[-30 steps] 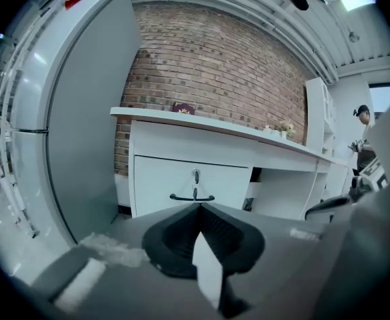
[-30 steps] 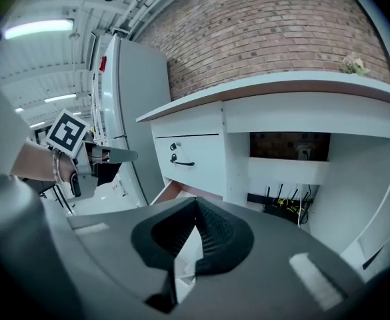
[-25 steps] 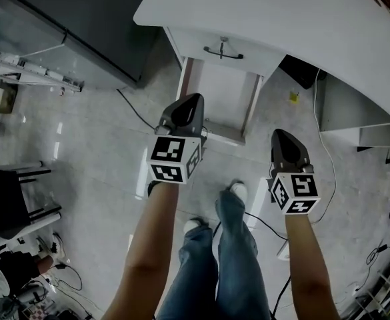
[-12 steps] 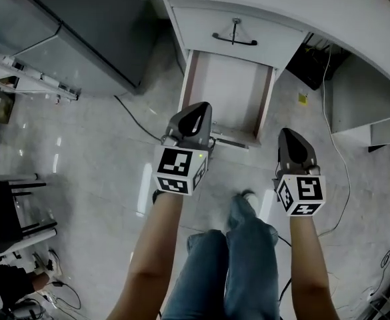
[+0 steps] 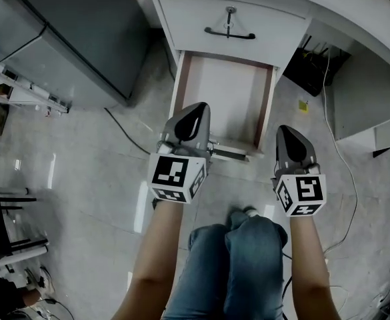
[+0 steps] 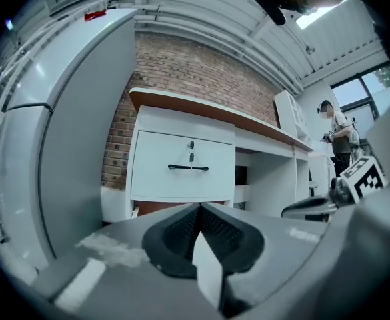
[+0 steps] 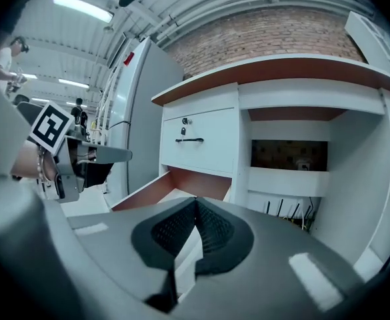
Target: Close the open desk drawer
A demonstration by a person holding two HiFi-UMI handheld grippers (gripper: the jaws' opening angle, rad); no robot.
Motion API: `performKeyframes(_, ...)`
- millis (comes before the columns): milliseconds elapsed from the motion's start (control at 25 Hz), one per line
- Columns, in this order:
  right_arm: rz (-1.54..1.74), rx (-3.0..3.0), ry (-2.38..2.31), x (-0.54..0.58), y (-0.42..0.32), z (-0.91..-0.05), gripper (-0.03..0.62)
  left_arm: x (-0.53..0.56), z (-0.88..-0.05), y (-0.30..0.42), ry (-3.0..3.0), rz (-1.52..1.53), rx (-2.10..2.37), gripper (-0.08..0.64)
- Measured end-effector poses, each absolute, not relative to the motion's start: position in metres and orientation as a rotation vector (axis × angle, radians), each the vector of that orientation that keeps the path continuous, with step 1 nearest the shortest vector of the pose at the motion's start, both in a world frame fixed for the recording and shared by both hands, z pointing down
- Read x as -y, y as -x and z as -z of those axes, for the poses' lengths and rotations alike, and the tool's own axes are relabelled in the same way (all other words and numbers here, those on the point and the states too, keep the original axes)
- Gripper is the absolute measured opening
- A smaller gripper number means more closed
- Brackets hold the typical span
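The white desk (image 5: 355, 5) has a shut upper drawer with a black handle (image 5: 228, 33). Below it the lower drawer (image 5: 223, 99) stands pulled out, its pale inside bare and its front edge (image 5: 229, 151) toward me. My left gripper (image 5: 196, 107) is shut and empty, over the drawer's front left corner. My right gripper (image 5: 283, 131), also shut and empty, is just right of the drawer's front right corner. In the left gripper view the jaws (image 6: 199, 209) point at the upper drawer front (image 6: 181, 165). In the right gripper view the jaws (image 7: 196, 202) point at the open drawer (image 7: 158, 189).
A tall grey cabinet (image 5: 61, 39) stands left of the desk. Cables (image 5: 125, 122) run over the tiled floor, and a black box (image 5: 308, 62) sits under the desk at right. My legs in jeans (image 5: 235, 259) are below. A person (image 6: 335, 129) stands far off.
Both grippers have sunk lower and now sit by the open drawer's front edge. The desk and drawer have come nearer in the head view.
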State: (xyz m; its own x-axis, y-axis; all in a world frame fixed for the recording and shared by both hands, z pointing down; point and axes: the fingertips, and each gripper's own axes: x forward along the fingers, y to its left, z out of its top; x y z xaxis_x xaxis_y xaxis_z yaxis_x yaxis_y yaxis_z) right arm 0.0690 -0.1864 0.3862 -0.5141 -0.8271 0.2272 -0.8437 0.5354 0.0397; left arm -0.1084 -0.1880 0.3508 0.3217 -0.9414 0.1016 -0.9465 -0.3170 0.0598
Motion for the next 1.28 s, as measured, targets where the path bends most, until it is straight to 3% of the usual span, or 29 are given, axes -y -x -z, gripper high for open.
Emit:
performKeyframes(240, 0.036, 2.582, -1.434, 0.188, -0.067, -0.401, -0.002, 0.184, -0.372, 0.103, -2.506, -0.078, 1.811, -0.003)
performKeyframes(920, -0.052, 2.561, -1.575, 0.163, -0.084, -0.429, -0.002, 0.132, -0.426, 0.106, -2.524, -0.049, 1.779, -0.003)
performKeyframes(1080, -0.09, 2.546, -1.579, 0.157, -0.088, -0.437, -0.002, 0.115, -0.442, 0.104, -2.5, -0.078, 1.762, 0.091)
performKeyframes(1280, -0.174, 2.522, -1.617, 0.149, -0.096, -0.45, -0.002, 0.101, -0.473, 0.1, -2.401, -0.121, 1.769, 0.117)
